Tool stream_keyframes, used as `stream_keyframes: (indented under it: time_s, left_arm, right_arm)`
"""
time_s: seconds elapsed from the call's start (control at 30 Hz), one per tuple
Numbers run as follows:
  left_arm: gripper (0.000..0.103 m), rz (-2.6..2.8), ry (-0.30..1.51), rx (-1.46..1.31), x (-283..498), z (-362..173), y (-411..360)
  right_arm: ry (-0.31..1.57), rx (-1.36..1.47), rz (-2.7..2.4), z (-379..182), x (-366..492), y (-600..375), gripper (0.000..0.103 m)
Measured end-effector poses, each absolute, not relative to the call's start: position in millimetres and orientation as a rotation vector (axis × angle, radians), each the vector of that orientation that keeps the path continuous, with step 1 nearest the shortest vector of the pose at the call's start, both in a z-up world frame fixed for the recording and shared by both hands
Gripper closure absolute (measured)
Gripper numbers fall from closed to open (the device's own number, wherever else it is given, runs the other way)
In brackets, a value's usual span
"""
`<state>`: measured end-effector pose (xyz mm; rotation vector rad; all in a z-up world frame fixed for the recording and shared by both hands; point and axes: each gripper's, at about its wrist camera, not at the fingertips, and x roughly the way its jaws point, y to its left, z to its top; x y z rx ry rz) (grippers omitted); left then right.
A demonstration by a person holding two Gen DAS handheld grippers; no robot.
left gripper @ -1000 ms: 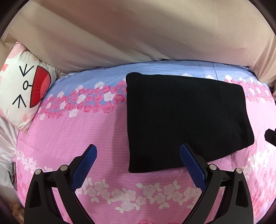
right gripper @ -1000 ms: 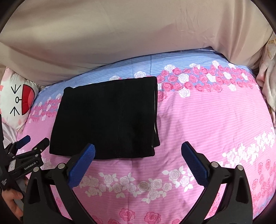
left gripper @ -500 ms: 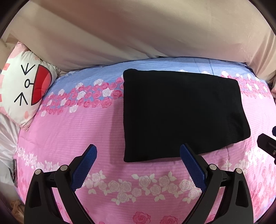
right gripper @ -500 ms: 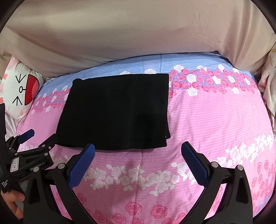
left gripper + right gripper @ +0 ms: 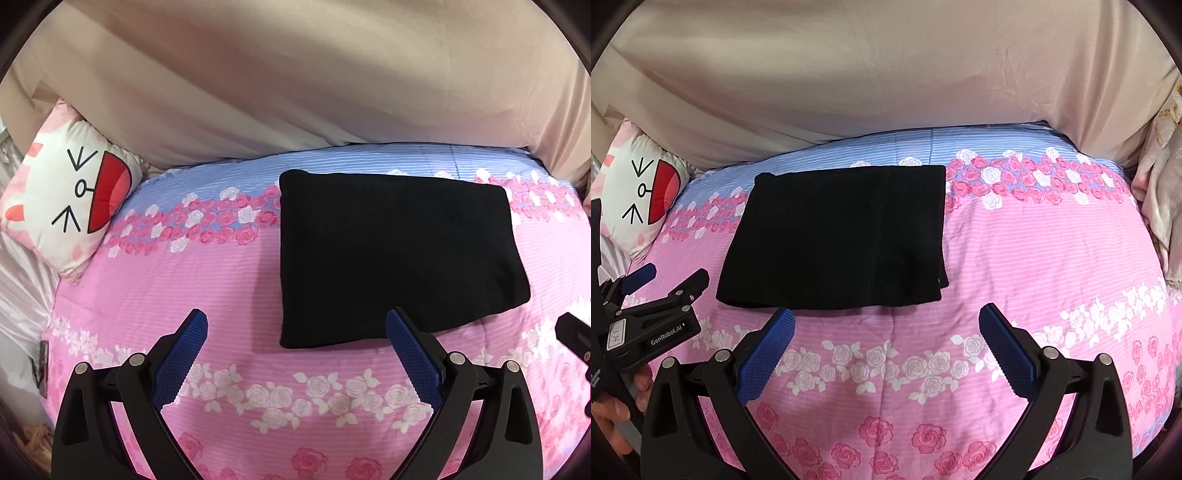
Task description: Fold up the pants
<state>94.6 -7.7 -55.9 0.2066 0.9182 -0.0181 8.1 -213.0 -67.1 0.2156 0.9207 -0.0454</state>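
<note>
The black pants lie folded into 1 compact rectangle on the bed, and both my grippers hang just short of their near edge, jaws wide apart and empty. I judge the fold finished, so the best move is lifting my left gripper and right gripper straight away without snagging cloth. Only my right view shows the layered edges at the pants' right side; my left view hides them.
</note>
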Motion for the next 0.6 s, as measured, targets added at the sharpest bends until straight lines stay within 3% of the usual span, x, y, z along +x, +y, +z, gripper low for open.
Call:
stream_keyframes:
  time_s: [0.6]
  left_arm:
    - [0.006, -0.054, 0.884, 0.154, 71, -52, -6]
  right_arm:
    - [0.913, 0.208, -0.057, -66, -20, -206, 0.005]
